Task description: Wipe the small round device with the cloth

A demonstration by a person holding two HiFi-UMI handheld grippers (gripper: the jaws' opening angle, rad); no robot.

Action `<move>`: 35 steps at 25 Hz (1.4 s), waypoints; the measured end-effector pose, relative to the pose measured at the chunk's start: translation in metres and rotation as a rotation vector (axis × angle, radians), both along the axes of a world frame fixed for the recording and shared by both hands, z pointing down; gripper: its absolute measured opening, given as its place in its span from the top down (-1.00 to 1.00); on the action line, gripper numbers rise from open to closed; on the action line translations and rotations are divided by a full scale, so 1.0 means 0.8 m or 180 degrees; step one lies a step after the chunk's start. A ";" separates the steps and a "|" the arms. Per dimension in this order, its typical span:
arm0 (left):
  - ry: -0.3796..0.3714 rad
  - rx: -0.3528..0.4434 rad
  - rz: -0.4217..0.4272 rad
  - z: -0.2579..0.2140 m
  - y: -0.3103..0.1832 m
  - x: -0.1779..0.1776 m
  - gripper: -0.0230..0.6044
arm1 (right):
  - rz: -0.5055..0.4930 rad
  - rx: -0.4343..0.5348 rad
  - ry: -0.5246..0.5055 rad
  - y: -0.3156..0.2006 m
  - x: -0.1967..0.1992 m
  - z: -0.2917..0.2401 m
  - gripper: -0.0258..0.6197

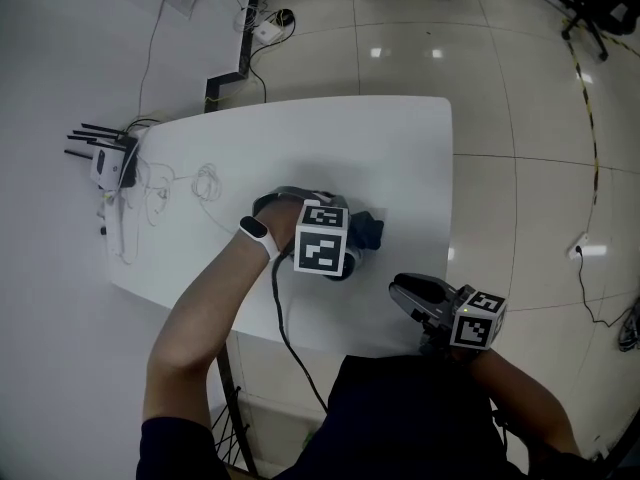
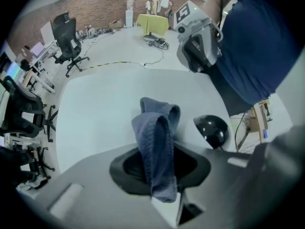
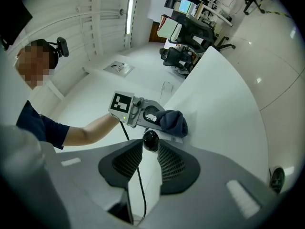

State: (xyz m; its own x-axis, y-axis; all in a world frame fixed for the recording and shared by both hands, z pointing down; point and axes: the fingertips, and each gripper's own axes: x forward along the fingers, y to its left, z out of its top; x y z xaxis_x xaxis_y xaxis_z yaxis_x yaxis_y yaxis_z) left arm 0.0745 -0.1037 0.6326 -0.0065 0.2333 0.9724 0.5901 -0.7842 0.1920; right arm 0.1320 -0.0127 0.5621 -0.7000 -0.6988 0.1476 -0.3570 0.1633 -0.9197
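Nearest me, my right gripper (image 1: 402, 290) hung empty, jaws slightly apart, at the desk's (image 1: 400, 148) near edge. My left gripper (image 3: 152, 118) clamped the cloth (image 2: 157, 142) beside the small round device (image 2: 213, 129), ready for wiping.

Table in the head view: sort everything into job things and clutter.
Job: cloth, gripped by the left gripper; small round device; right gripper, open, apart from it.
Lying about: router; loose cables beside it.

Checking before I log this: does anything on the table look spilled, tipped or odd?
Nothing stands out. The blue cloth is pinched in the left tongs, the small round device sits on the table beside it; no spill shows.
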 end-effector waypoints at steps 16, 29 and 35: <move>0.0728 0.0113 -0.1594 -0.071 -0.048 -0.023 0.59 | -0.0111 0.0088 0.0176 0.015 0.001 -0.025 0.60; 0.2065 -0.0641 -0.4468 -0.154 0.078 -0.021 0.58 | -0.0384 0.0239 0.0353 0.033 -0.024 -0.050 0.62; 0.2311 -0.0772 -0.5356 -0.133 0.046 -0.050 0.58 | -0.0500 0.0271 0.0425 0.018 -0.044 -0.057 0.62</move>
State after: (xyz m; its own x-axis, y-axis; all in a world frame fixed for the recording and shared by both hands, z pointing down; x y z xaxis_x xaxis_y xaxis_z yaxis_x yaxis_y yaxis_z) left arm 0.0343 -0.0671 0.5265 0.7058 -0.3322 0.6257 -0.6820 -0.5577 0.4732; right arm 0.0968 0.0018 0.5166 -0.7795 -0.5965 0.1914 -0.4388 0.3018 -0.8464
